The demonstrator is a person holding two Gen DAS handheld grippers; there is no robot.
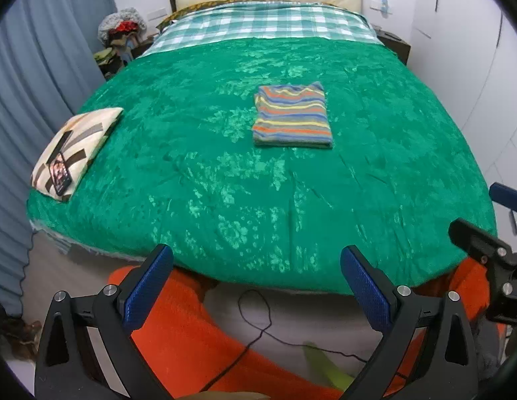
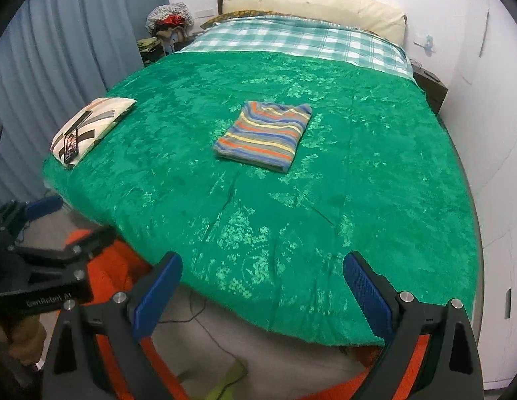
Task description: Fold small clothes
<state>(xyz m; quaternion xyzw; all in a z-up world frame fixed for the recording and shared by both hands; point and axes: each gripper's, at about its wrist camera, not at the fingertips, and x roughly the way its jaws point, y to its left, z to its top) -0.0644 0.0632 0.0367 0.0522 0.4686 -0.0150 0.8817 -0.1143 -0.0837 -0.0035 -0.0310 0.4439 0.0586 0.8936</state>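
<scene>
Already folded: striped multicoloured knit garment (image 1: pixel 292 115) at frame centre on green bed (image 1: pixel 225 183). Both tools spread, empty; next, fetch another garment.

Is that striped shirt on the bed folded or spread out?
Folded: the striped shirt lies as a neat compact rectangle on the green bedspread.

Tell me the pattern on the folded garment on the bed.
Folded garment: horizontal stripes of blue, orange, yellow and grey. Clearest in the left wrist view.
</scene>
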